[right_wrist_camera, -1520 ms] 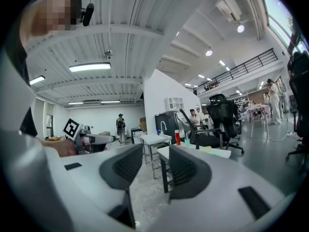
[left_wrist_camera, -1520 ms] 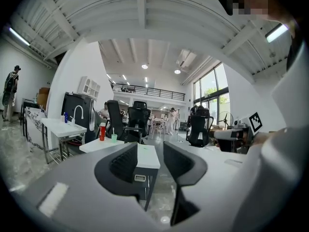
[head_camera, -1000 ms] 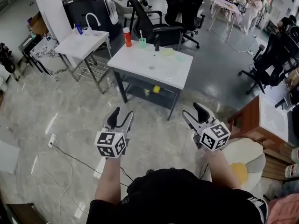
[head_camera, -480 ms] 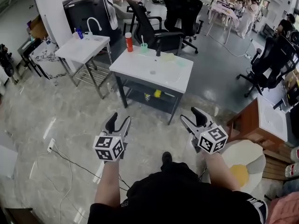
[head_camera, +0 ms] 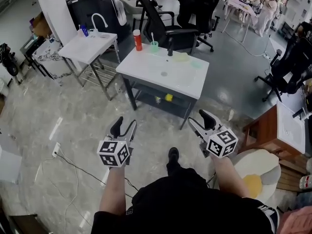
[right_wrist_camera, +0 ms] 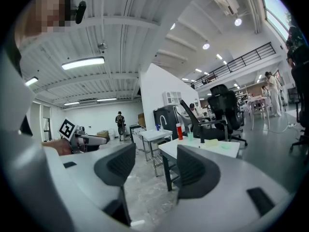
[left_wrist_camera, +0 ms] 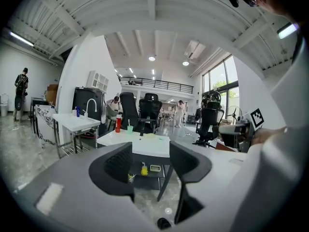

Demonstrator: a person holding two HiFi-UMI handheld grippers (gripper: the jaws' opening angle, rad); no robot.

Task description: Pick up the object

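**White tabletop ahead, both grippers empty, nothing lifted yet**

Nothing of the pick-up is done, as far as the views show. The left gripper [head_camera: 124, 126] and the right gripper [head_camera: 200, 120] hang in the lower half of the head view over the grey marbled floor [head_camera: 73, 121]. Each has its jaws wide apart with nothing between them.

I cannot tell which object is meant. Likely candidates stand on the white basin tabletop [head_camera: 180, 79] in the upper middle: a red cylindrical bottle [head_camera: 138, 40], a pale green cup [head_camera: 154, 46] and a yellow-green flat piece [head_camera: 181, 56] beside a black tap [head_camera: 170, 48]. All are well apart from both grippers, so the approach, the closing and the lift all remain.

A second white basin stand [head_camera: 90, 47] sits at upper left, with black office chairs [head_camera: 165, 23] behind the tabletop. A thin black cable [head_camera: 73, 164] trails across the floor at lower left.
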